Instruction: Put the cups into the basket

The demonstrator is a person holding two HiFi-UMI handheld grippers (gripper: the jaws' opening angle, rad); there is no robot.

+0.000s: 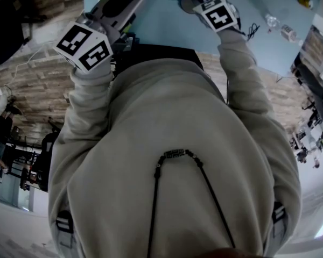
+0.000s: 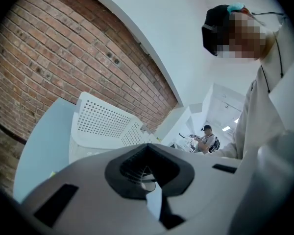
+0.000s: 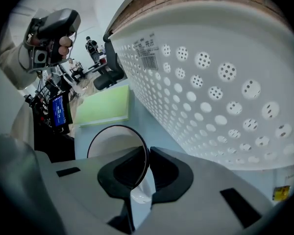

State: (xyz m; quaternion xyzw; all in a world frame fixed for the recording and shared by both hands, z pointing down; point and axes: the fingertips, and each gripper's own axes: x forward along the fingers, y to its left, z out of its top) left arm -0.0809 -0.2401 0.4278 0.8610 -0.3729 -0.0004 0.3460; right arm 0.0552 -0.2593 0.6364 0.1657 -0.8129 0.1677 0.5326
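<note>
In the right gripper view, a white cup (image 3: 108,142) with a thin dark rim stands on the blue table (image 3: 137,119), close beside the white perforated basket (image 3: 210,82). My right gripper (image 3: 147,150) points steeply down and is shut on the cup's wall at the rim, one pad inside and one outside. In the left gripper view the same basket (image 2: 108,124) stands ahead against the brick wall. The left gripper (image 2: 147,146) is held nearly level above the table; its jaw tips meet with nothing held. The head view shows both grippers, left (image 1: 118,7) and right (image 1: 204,1); the cup is hidden there.
A light green mat (image 3: 103,104) lies on the table beyond the cup. Two small bottles (image 1: 280,28) and a cable sit at the table's right side. A brick wall (image 2: 63,58) backs the basket. The person's torso (image 1: 172,160) fills most of the head view.
</note>
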